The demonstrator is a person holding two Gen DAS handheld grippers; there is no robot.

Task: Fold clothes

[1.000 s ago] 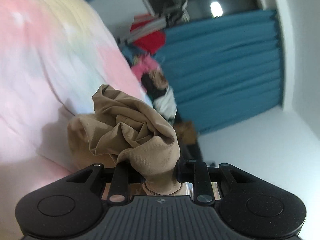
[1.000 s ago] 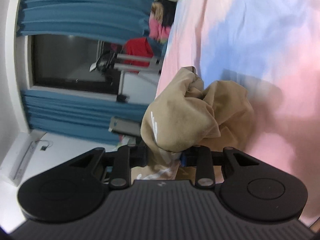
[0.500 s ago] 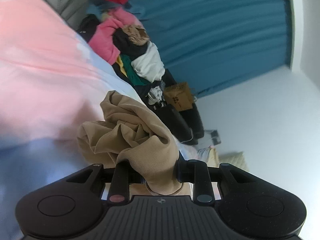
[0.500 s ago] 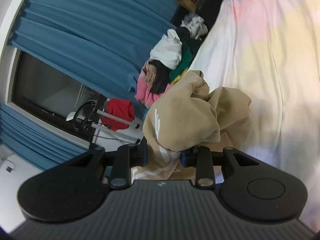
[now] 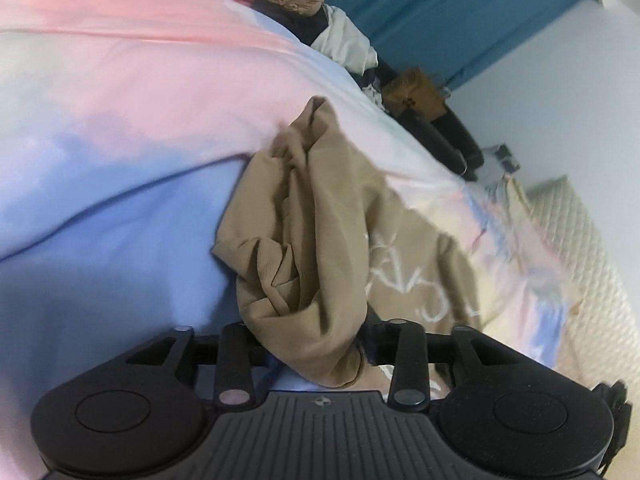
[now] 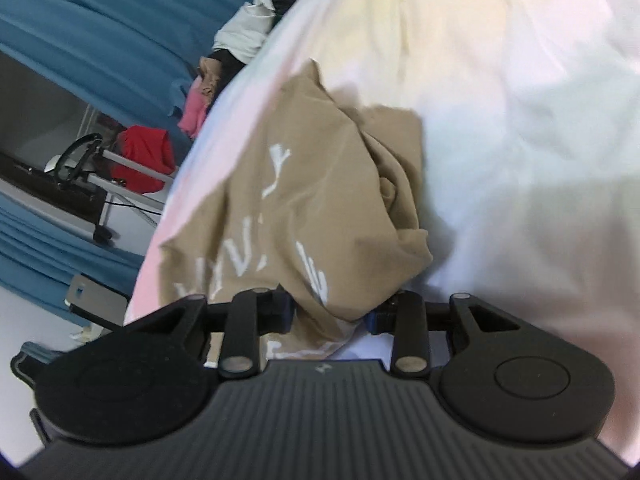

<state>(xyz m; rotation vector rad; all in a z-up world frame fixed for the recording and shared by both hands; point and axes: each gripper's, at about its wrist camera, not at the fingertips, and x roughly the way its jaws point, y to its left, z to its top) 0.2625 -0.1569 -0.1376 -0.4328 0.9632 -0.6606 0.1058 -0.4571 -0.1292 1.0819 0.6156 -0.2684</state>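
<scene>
The tan garment (image 5: pixel 316 240) with white lettering lies bunched in the middle of both wrist views, spread partly over the pastel bedspread (image 5: pixel 132 128), its lettered panel running toward the lower right in the left view and toward the lower left in the right view. The left gripper (image 5: pixel 316 354) has a thick wad of the cloth between its jaws, which are opening; on the left side a gap shows between pad and fabric, so the hold looks to be letting go. The right gripper (image 6: pixel 330 312) likewise has a fold of the same garment between its jaws, which are also opening, with a sliver of space on the right side. The main risk, as I judge it, is that both ends drop while the cloth is still crumpled: the wad in the centre would then settle as a heap instead of a flat panel, and any fold made over it would come out lumpy and crooked. A second risk is that fabric snags on a pad as the jaws part and gets dragged askew when the hands pull away. The garment also sits close to the bed's edge in the right view, at the left of centre, so a loose end could slide off toward the floor. As for containers, a brown cardboard box (image 5: pixel 412 88) stands at the upper right of the left view beside the clothes pile (image 5: pixel 320 28); what it holds cannot be made out
</scene>
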